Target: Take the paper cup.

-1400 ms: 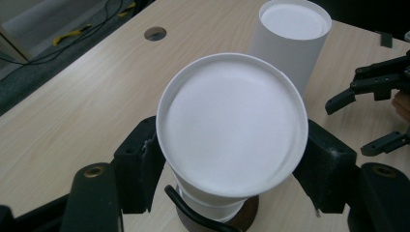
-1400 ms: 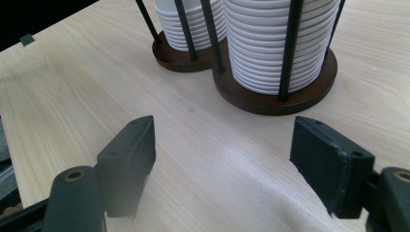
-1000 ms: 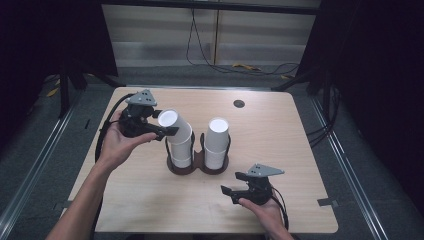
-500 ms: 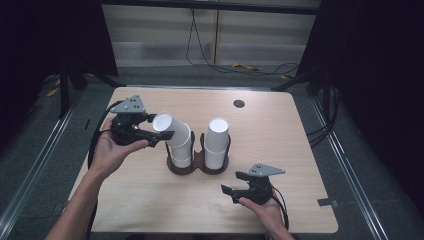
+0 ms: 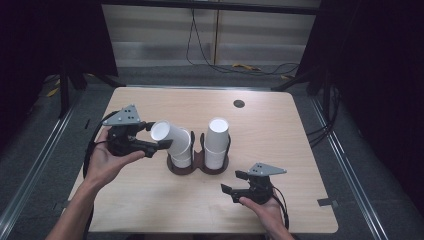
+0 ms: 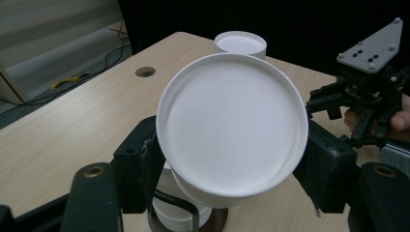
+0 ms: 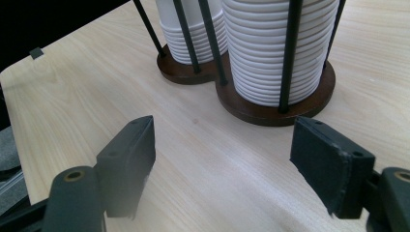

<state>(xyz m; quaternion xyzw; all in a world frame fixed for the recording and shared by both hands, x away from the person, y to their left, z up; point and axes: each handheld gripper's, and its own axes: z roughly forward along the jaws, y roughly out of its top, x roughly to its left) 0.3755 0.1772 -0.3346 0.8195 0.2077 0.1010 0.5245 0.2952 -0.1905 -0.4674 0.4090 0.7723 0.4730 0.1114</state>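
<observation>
High view: cups point(image 5: 217, 142) in holder point(image 5: 197, 165)

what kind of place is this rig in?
Probably a lab recording booth: a bare wooden table ringed by black curtains, loose cables on the floor behind, and a cup holder staged as a prop.

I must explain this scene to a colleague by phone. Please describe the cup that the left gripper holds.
On the wooden table stands a dark double cup holder with two white stacks. The held paper cup is at the left stack's top, between the left gripper jaws. It alone is tilted.
</observation>
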